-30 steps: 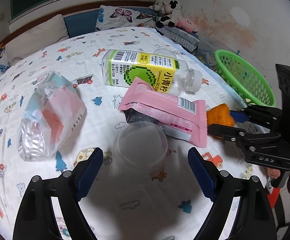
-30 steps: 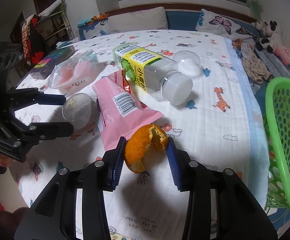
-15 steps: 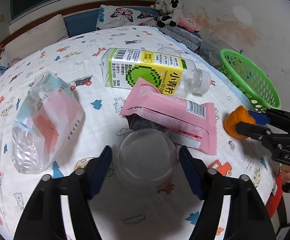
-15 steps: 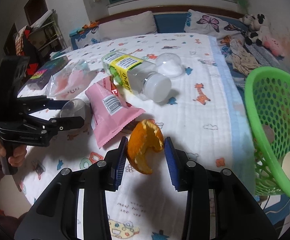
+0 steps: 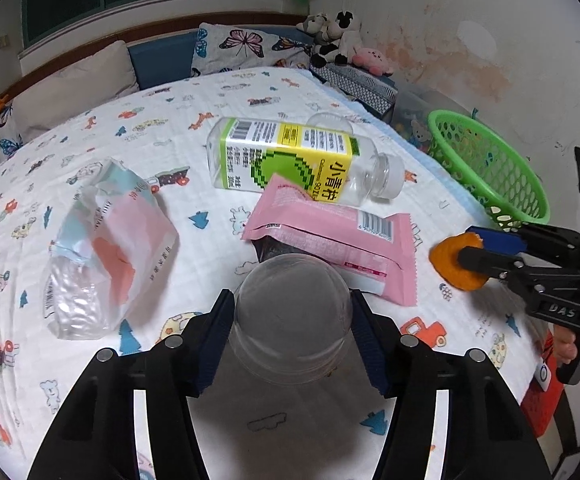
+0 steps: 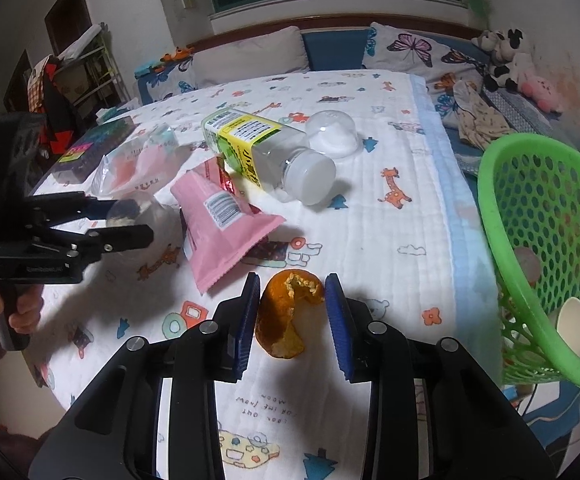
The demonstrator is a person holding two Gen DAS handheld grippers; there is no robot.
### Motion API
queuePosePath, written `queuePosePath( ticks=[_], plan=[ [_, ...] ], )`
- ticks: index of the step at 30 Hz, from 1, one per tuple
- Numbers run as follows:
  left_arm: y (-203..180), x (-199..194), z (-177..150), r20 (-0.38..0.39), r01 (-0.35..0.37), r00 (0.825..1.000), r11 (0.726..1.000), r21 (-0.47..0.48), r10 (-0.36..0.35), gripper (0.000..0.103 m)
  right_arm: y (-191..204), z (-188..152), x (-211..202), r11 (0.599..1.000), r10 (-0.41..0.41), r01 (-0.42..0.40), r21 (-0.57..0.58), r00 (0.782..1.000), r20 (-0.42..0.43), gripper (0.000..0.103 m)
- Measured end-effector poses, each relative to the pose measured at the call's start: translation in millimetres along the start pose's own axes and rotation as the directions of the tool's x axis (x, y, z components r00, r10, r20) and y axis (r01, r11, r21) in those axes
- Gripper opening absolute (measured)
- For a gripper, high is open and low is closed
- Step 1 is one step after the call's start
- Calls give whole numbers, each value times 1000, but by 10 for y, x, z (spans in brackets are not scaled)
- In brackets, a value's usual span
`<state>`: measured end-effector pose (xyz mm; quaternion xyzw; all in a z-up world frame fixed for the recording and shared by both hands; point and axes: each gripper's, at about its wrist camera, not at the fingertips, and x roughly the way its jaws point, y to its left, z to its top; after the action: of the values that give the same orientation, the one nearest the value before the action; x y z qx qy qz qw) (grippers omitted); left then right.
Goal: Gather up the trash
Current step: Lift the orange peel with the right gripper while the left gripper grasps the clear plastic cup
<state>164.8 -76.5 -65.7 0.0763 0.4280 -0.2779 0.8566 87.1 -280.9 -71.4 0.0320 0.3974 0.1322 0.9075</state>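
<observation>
I had the right tongs [image 6: 292,312] clamped on the orange peel [image 6: 285,320], lifted off the bed [image 6: 390,216] near its right edge. The green basket [image 6: 530,216] stood just off that edge, to the right of the peel as my right wrist camera looked, its mouth tipped toward me with a cup already inside. So the peel's way in ran rightward, over the rim, and the right hand was plainly the nearer one.

My left tongs [image 5: 290,316] had just been closing, and the pads [image 5: 215,332] pressed on both sides of the clear plastic cup [image 5: 292,312], mouth down near the bed's near edge. From there the basket lay far to the right, past the pink wrapper [image 5: 330,236] and the right tongs themselves. I judged the cup had the longer trip and should follow the peel. The bottle [image 5: 290,160], lying across the bed with its cap toward the basket, waited untouched.
</observation>
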Motion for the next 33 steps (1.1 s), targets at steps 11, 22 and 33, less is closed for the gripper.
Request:
queuePosePath(
  ticks=[11,22,33],
  plan=[
    [-45,-143,4,21,14,1000,1000,11,-14,56,-38,10,109,1000,-15,15,-1,1000,-18,47],
    [-121,-221,63,34,35,999,999,26,-36,56,-49,4,109,1000,11,-11,7,1000,-9,32],
    [-299,-312,222,60,63,996,996,64,-67,56,-135,0,-160,999,1,-3,41,999,42,32]
  ],
)
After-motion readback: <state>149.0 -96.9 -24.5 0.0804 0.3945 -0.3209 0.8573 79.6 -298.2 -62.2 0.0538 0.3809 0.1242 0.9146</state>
